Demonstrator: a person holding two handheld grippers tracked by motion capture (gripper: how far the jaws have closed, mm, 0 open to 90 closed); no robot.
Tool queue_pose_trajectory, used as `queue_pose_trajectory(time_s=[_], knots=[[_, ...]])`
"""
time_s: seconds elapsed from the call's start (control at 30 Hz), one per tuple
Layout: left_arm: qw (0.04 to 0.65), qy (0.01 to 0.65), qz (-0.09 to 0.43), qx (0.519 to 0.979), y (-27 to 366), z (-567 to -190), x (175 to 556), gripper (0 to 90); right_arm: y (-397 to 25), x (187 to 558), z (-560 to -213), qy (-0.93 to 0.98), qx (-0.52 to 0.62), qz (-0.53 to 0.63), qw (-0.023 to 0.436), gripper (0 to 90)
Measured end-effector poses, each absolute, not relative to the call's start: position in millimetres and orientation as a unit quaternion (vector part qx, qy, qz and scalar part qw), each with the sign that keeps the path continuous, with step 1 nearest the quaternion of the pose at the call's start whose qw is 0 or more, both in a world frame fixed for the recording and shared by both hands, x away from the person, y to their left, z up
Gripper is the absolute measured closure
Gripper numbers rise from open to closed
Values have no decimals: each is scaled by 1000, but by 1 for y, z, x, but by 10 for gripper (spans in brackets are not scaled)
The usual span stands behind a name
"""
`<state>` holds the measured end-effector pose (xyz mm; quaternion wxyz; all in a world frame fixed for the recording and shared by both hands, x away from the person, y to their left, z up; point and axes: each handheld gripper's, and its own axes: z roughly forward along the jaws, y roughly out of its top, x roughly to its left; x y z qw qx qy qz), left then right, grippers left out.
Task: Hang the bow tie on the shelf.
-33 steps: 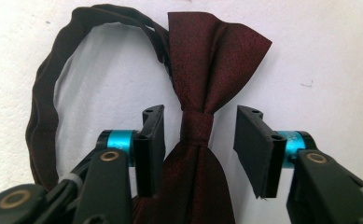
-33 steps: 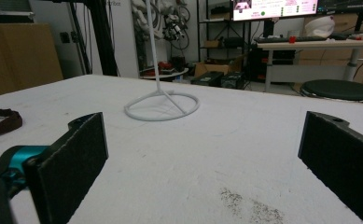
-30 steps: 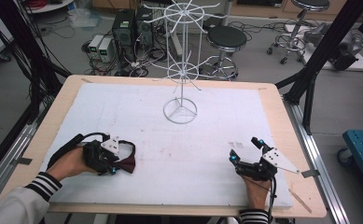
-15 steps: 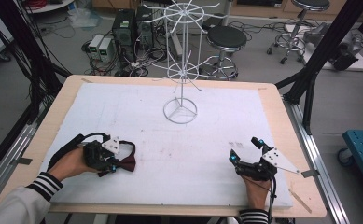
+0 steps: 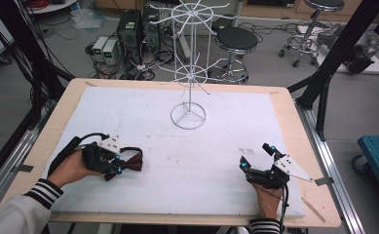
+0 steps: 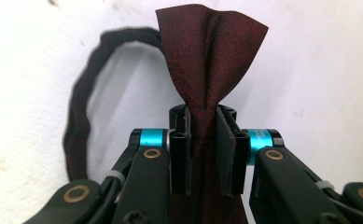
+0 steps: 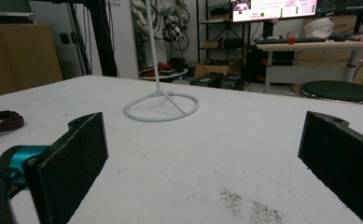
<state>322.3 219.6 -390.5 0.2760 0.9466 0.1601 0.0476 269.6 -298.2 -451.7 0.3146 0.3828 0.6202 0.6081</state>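
Observation:
A dark red bow tie (image 5: pixel 131 161) lies on the white table cover at the front left. My left gripper (image 5: pixel 115 165) is shut on its middle knot. In the left gripper view the two black jaws pinch the bow tie (image 6: pixel 210 60), one wing fans out above them, and its dark strap (image 6: pixel 79 112) loops off to the left. My right gripper (image 5: pixel 258 157) rests at the front right, open with nothing between its fingers (image 7: pixel 72 158). A white wire display stand (image 5: pixel 189 63) rises from a ring base (image 7: pixel 162 108) at the table's middle back.
The white cover (image 5: pixel 216 141) spreads over a wooden table with bare edges. Black frame posts (image 5: pixel 331 58) flank the table. Stools (image 5: pixel 236 41), computers and cables sit on the floor behind. A dark smudge (image 7: pixel 251 205) marks the cover near the right gripper.

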Motion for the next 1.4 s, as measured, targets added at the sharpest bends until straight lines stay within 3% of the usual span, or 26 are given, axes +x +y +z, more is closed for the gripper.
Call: queue_pose_trajectory(time_s=[0.63, 1.1, 1.4], knots=[[429, 268, 66, 860, 239, -361, 333, 766, -298, 270, -452, 620, 383, 608, 314, 7], [499, 317, 82, 802, 242, -346, 342, 768, -298, 270, -452, 619, 382, 609, 316, 7], [536, 342, 127, 761, 235, -327, 351, 767, -298, 270, -452, 619, 384, 608, 315, 7]])
